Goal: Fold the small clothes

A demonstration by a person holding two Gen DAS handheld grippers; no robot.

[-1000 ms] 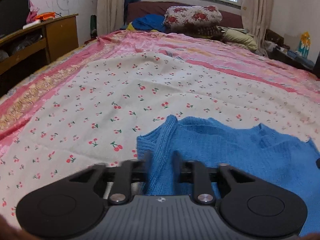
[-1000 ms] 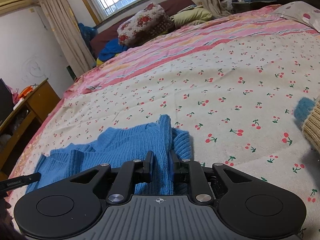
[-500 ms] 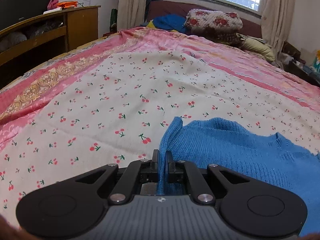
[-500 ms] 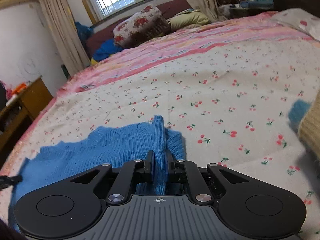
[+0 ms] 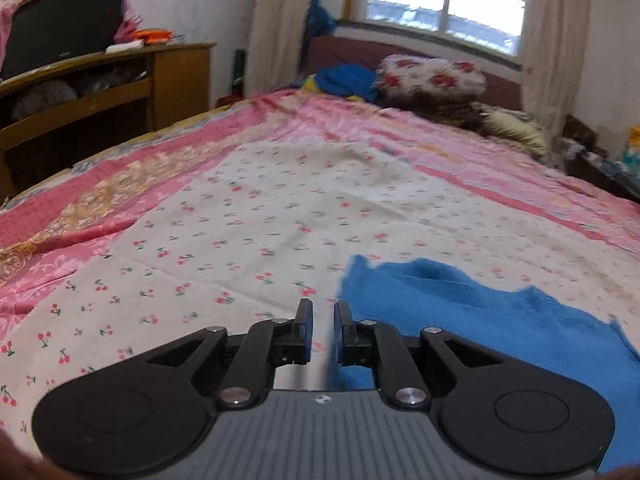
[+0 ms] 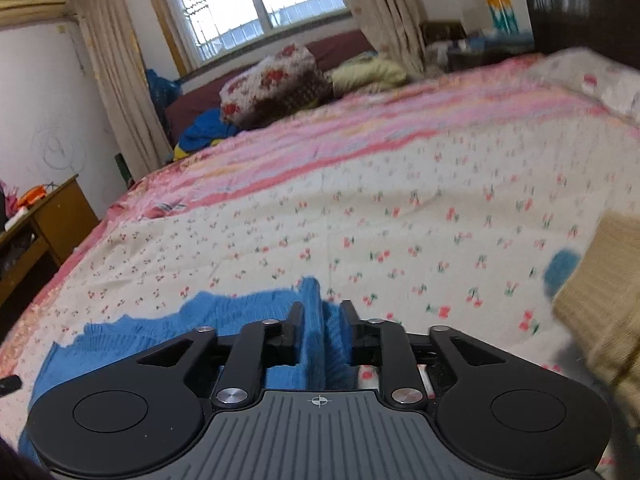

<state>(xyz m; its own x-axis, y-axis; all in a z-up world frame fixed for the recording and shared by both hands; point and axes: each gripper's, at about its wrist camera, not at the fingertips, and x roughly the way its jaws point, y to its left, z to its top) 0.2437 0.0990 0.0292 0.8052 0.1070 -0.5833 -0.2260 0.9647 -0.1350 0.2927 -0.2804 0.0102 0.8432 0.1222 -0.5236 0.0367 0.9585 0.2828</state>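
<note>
A blue knitted sweater [image 5: 460,312] lies flat on the cherry-print sheet [image 5: 240,240]. My left gripper [image 5: 322,314] hangs just off the sweater's left edge. Its jaws are opening and only the sheet shows in the narrow gap between them; the blue edge runs beside the right finger [image 5: 342,316]. In the right wrist view the sweater [image 6: 224,312] spreads to the left. A raised fold of it [image 6: 314,300] stands between the opening jaws of my right gripper [image 6: 322,312], and the pads look clear of the knit.
A beige knit garment [image 6: 600,280] with a blue piece [image 6: 562,266] beside it lies at the right. A wooden cabinet [image 5: 120,96] with a dark screen stands along the bed's left side. Pillows [image 5: 432,76] and bedding are piled under the window.
Both grippers were shut on folds of the blue sweater. The left has let its edge go and drawn off to the left. The right jaws have spread around the fold and risen slightly.
</note>
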